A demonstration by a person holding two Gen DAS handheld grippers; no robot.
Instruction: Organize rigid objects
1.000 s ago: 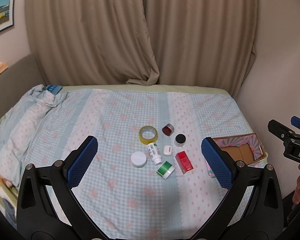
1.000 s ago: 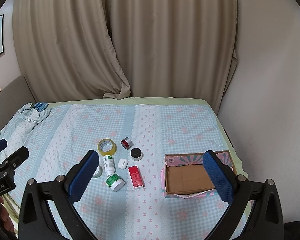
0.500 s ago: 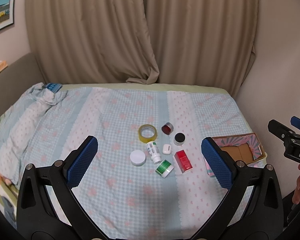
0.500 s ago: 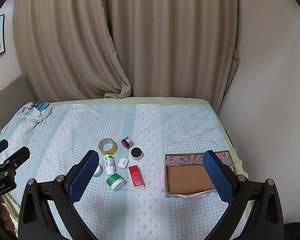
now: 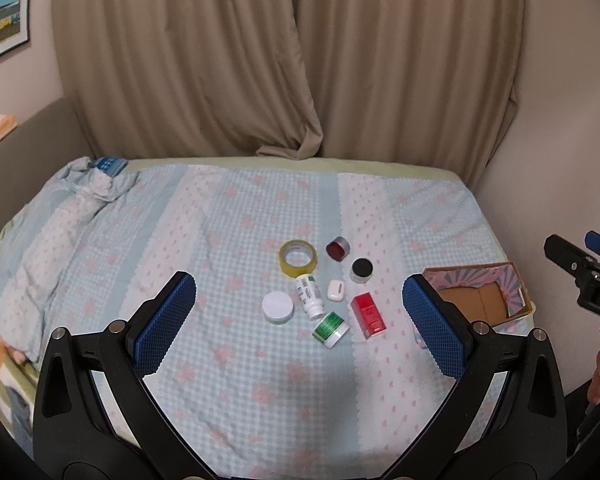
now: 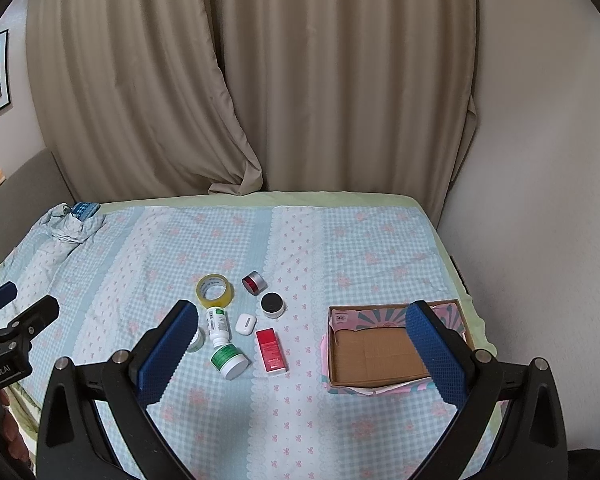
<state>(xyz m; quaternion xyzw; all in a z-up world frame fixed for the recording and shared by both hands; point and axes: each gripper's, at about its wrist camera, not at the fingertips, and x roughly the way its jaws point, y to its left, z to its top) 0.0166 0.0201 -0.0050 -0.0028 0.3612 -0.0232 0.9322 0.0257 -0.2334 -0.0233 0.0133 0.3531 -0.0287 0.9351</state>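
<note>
Both grippers, left (image 5: 298,320) and right (image 6: 302,338), hang wide-fingered over the bed (image 5: 228,380); box (image 6: 376,350) sits right of the tape (image 6: 215,290).

Black gripper (image 5: 299,314) frames, blue textured pads (image 5: 165,322), silver screws.

Left tool (image 5: 298,322) held aloft, fingers wide apart; right tool (image 6: 302,350) likewise.

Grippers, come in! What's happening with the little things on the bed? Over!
Left gripper and right gripper open, empty, above the bed. Eight small items clustered, untouched. Box empty, to their right. Nothing in the way.
</note>
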